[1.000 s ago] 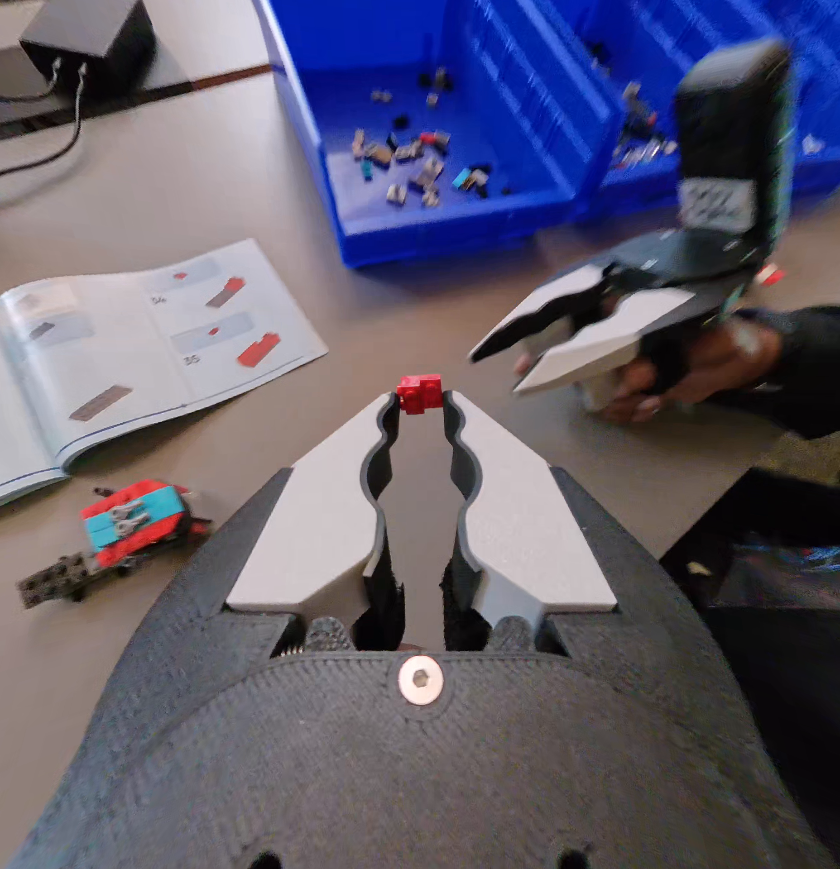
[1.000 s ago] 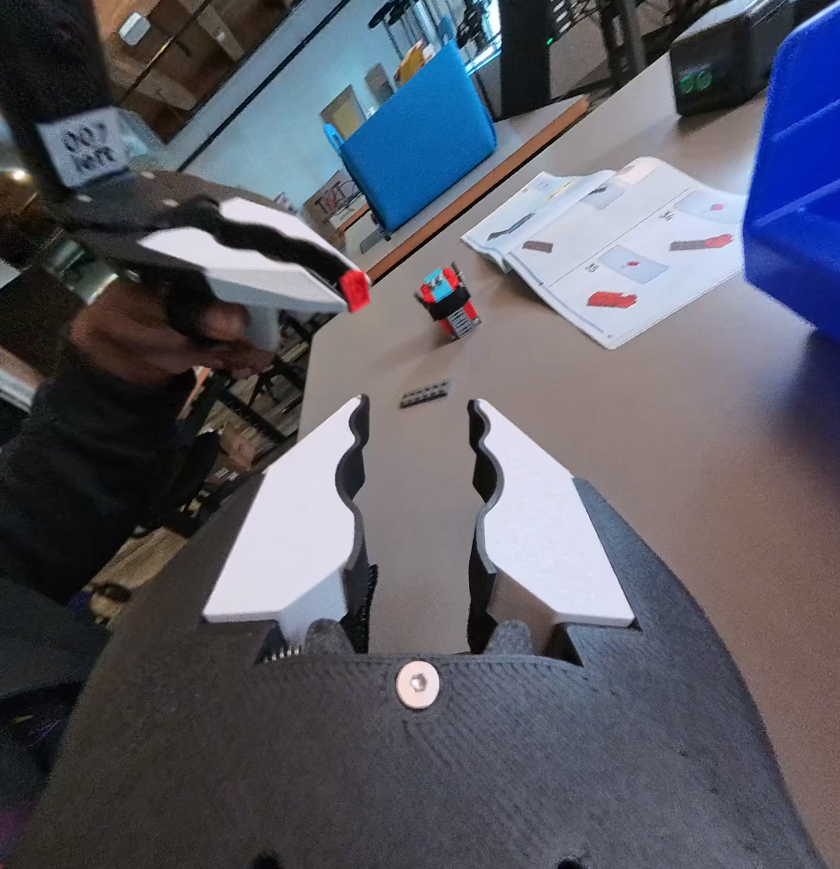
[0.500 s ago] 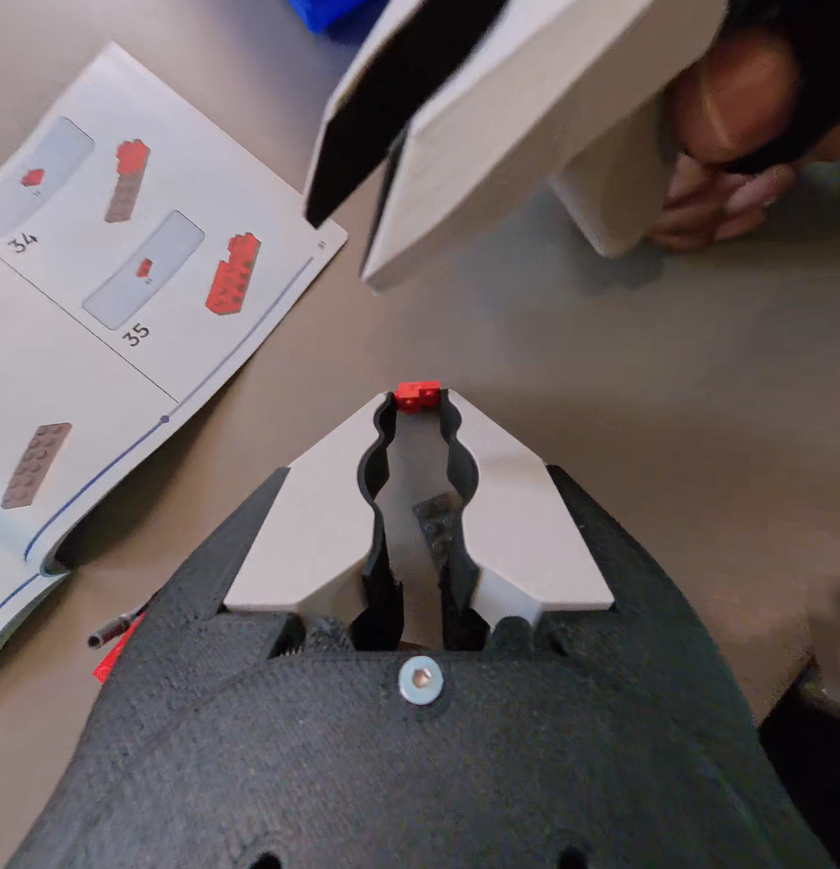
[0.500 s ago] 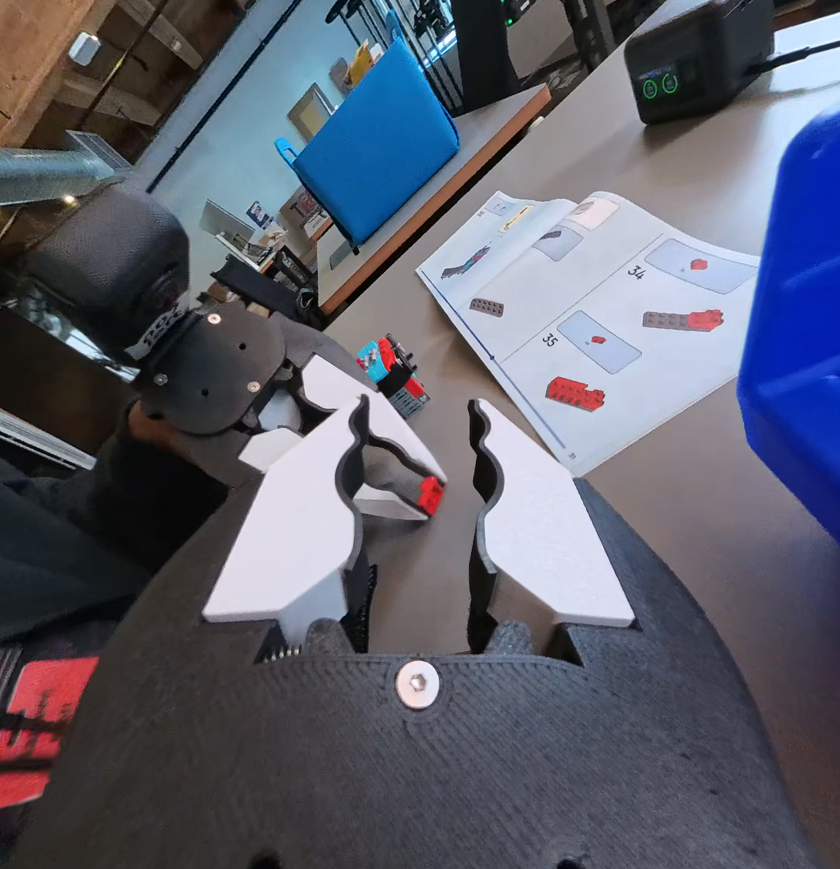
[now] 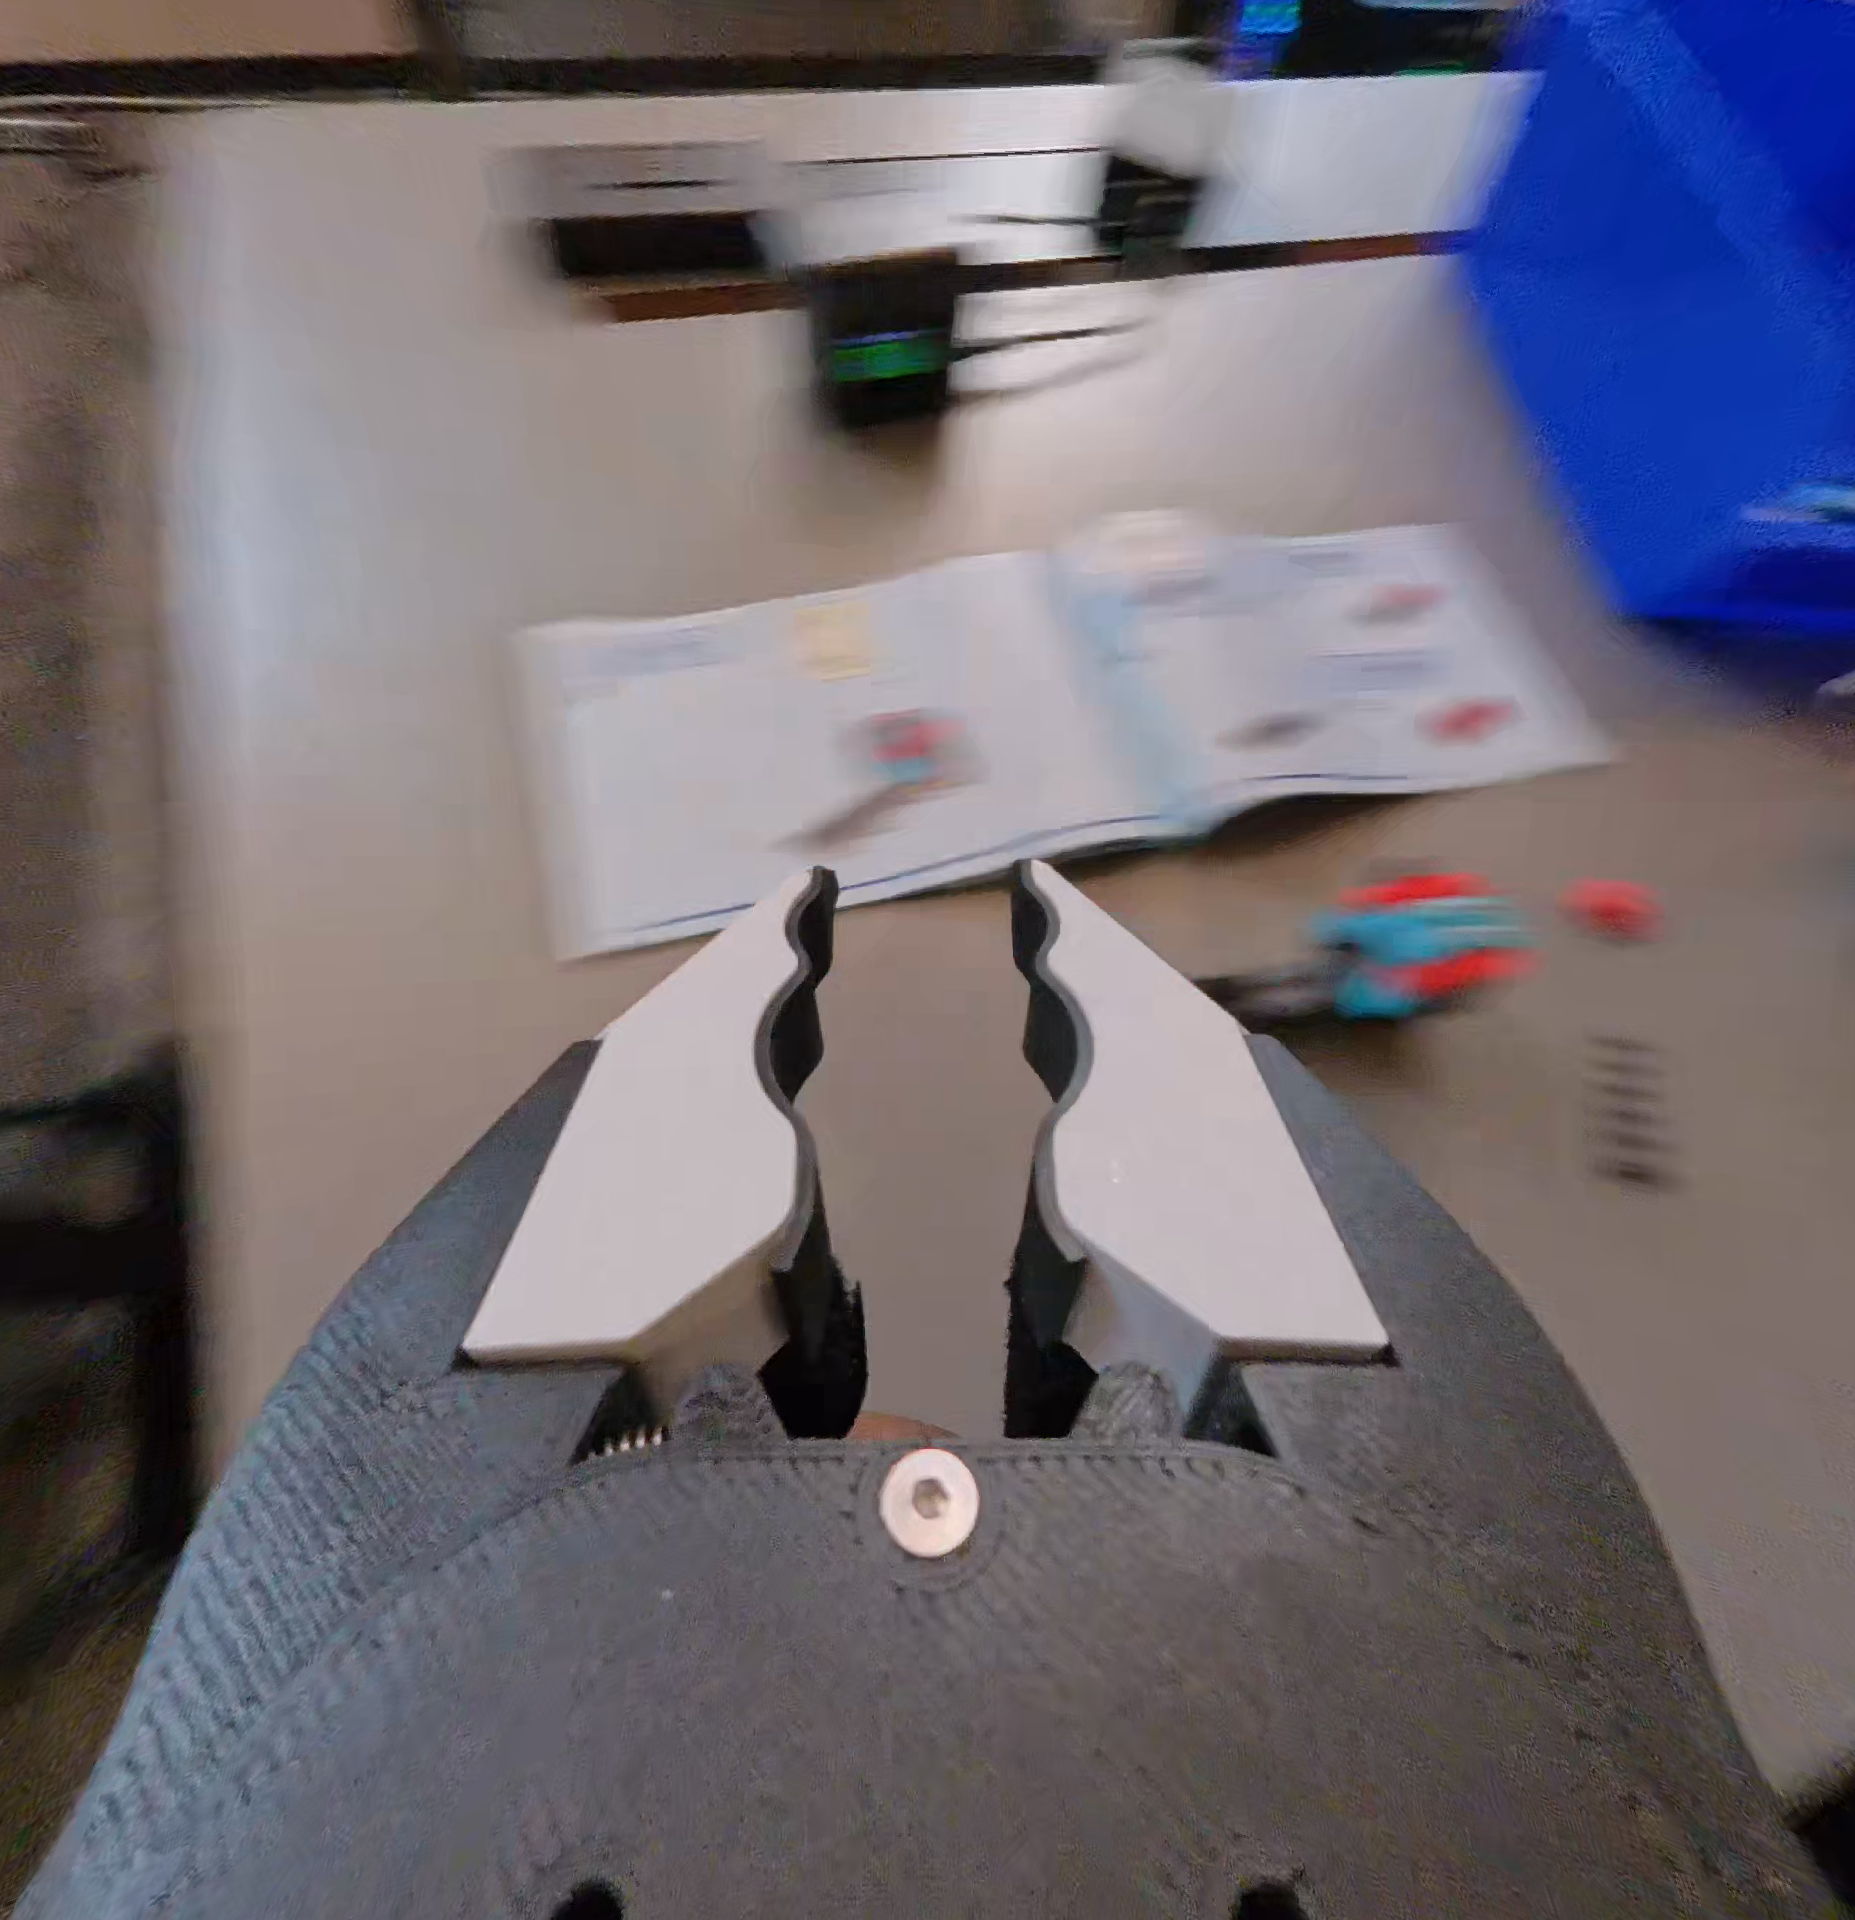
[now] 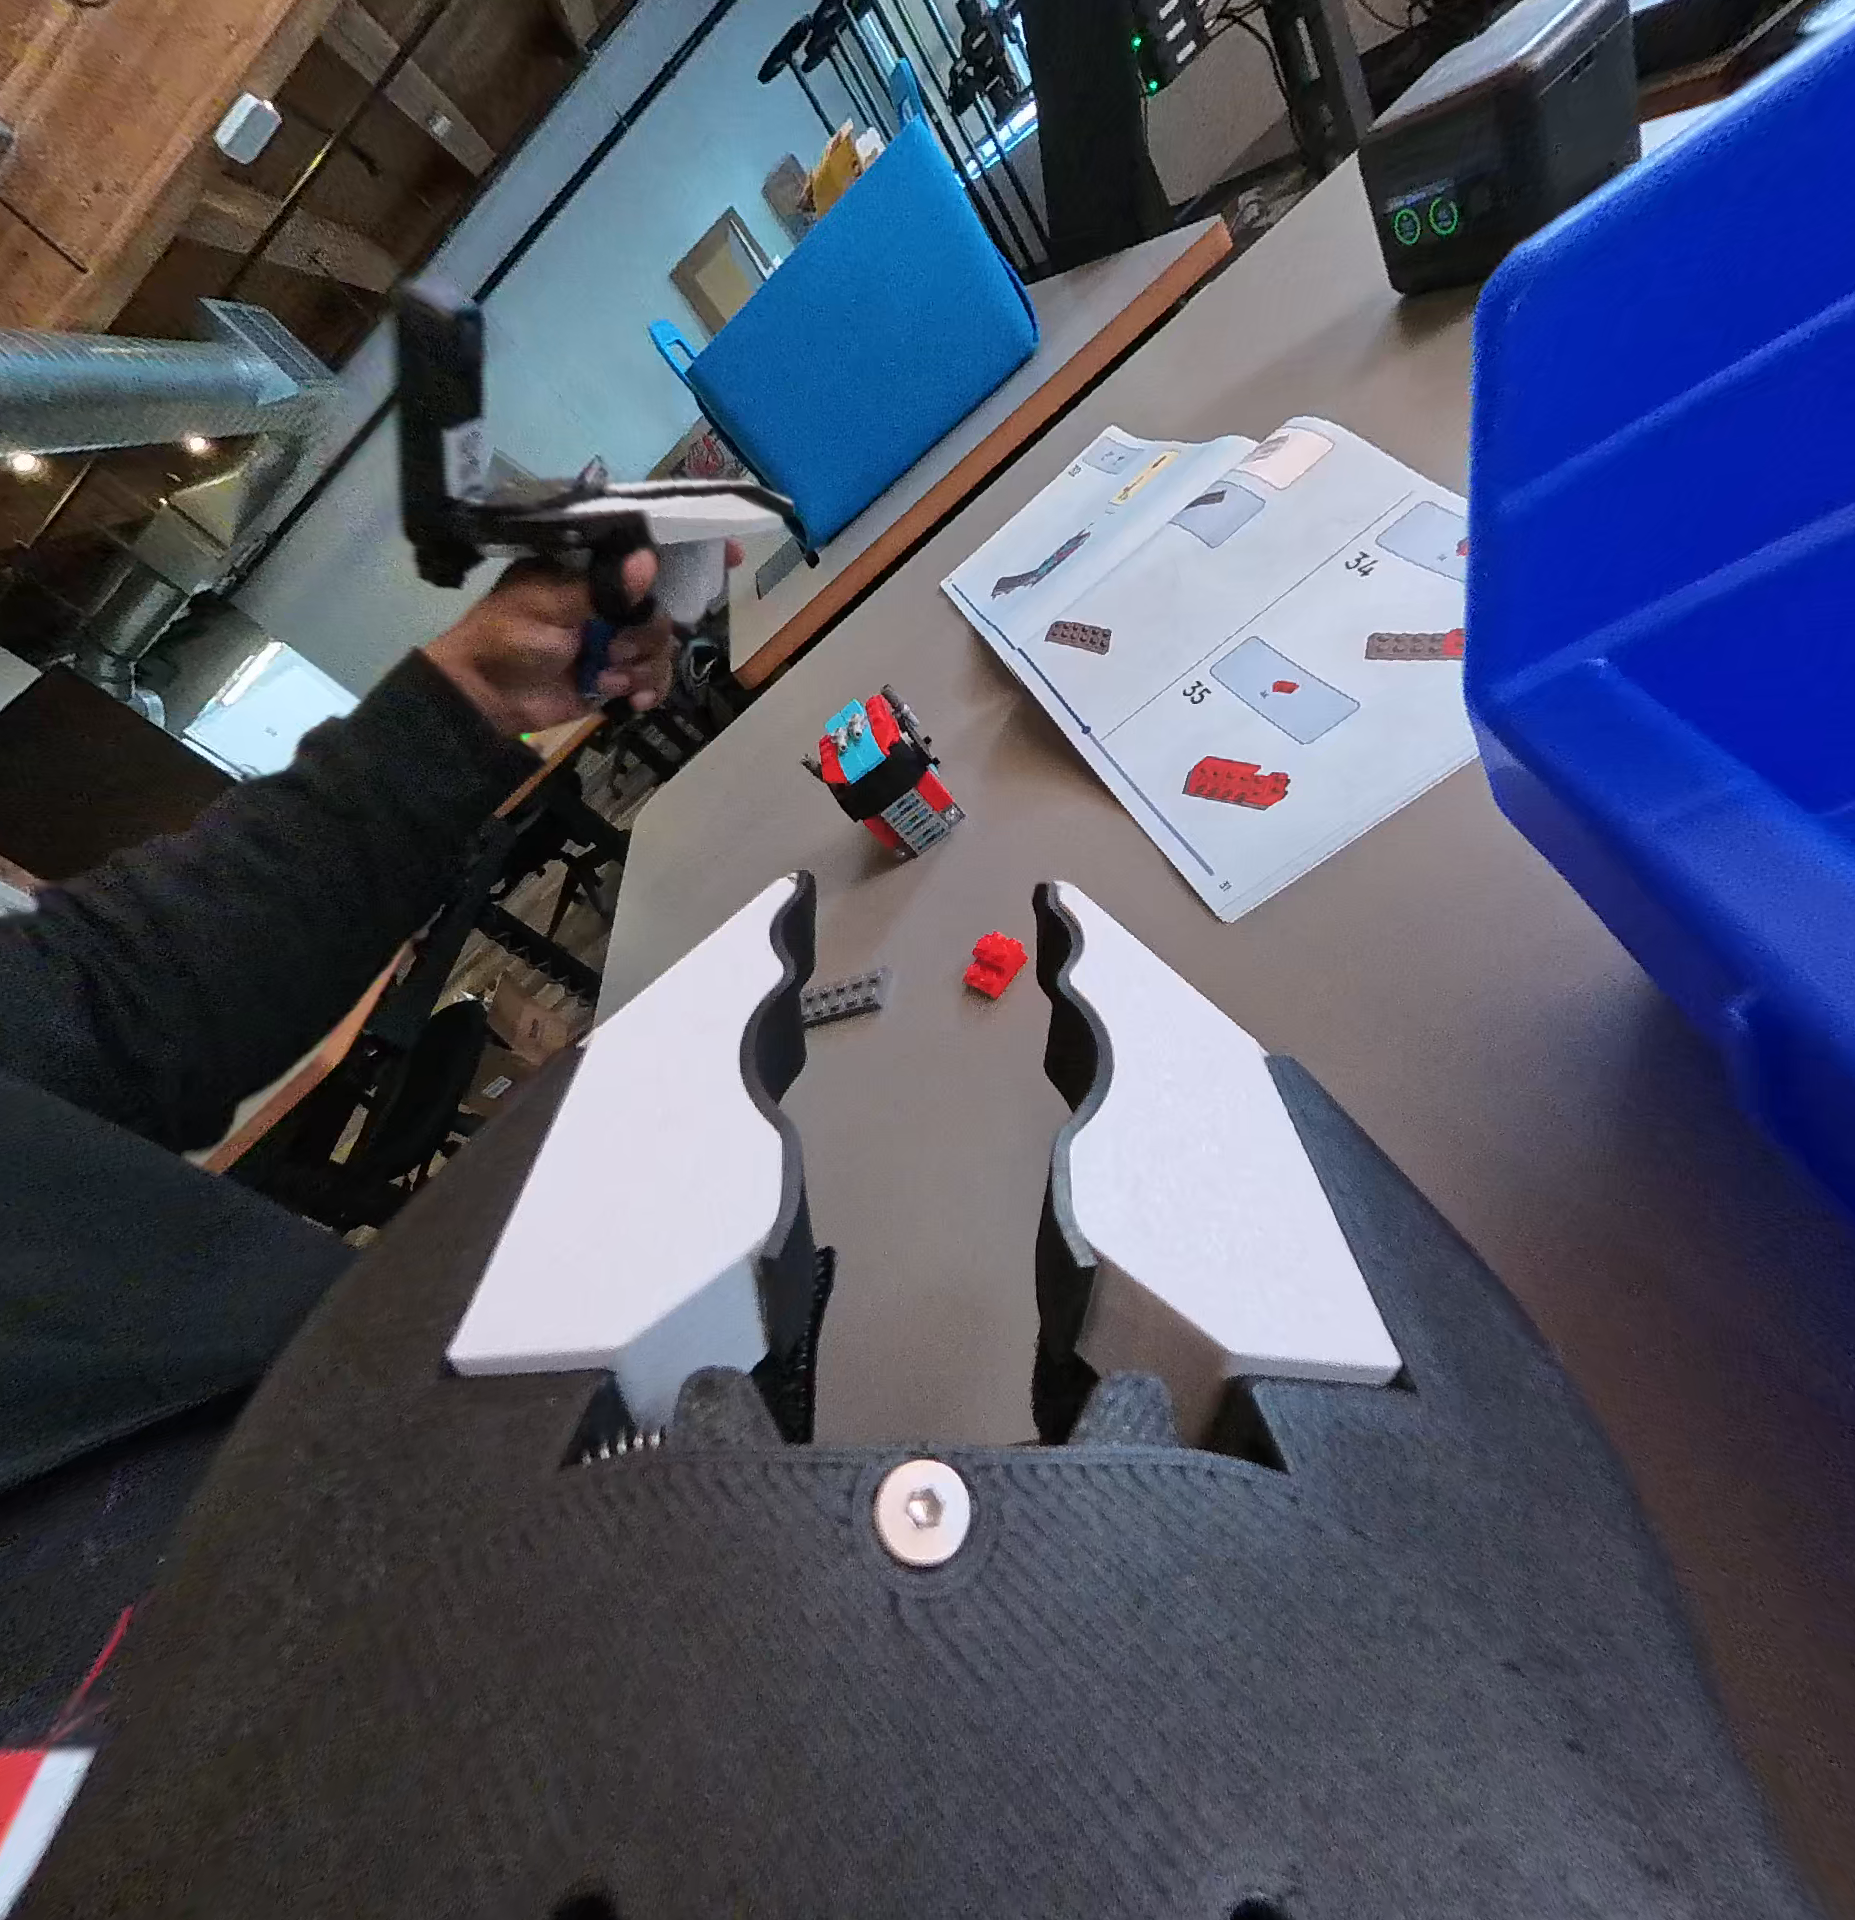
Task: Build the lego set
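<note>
Both claws, left [image 5: 921, 883] and right [image 6: 923, 894], gape empty above red brick [image 6: 996, 964].

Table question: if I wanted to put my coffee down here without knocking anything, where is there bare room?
Bare table runs between the open booklet and the blue bin, toward the right claw. It is crowded ahead of that claw: a small red brick, a dark flat piece and the half-built model sit close together.

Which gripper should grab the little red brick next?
Probably the right gripper: it is open, low over the table, and the red brick lies just ahead between its fingers. The left gripper is open too, but raised and off to the side.
</note>
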Demonstrator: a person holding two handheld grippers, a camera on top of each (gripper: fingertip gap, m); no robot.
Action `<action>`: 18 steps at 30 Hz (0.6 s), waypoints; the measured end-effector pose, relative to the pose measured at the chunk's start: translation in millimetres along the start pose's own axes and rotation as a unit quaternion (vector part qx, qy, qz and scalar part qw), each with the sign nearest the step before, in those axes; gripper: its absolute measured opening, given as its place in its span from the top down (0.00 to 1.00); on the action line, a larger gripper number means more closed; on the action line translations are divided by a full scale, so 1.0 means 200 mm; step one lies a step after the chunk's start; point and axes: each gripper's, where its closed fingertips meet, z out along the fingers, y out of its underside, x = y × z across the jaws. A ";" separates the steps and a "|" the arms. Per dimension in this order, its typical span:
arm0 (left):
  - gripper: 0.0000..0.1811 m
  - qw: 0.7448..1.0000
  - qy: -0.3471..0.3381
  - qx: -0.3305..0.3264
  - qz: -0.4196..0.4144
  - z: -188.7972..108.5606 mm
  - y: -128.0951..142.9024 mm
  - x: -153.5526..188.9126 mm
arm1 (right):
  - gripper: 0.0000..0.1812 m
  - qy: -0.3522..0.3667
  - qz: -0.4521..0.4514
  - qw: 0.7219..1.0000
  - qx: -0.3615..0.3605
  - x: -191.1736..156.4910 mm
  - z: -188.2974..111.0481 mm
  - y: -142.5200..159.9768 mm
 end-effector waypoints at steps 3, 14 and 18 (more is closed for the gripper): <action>0.80 0.982 -0.173 -0.032 -0.070 -0.18 0.30 -0.86 | 0.77 0.003 -0.003 1.000 0.000 0.00 0.00 0.00; 0.79 0.980 -0.197 -0.017 -0.030 -0.33 0.39 -0.59 | 0.77 0.002 0.000 1.000 -0.015 0.00 0.01 0.02; 0.80 0.998 0.009 -0.011 0.058 -0.13 0.28 0.33 | 0.76 0.005 0.013 1.000 -0.022 0.02 0.02 0.03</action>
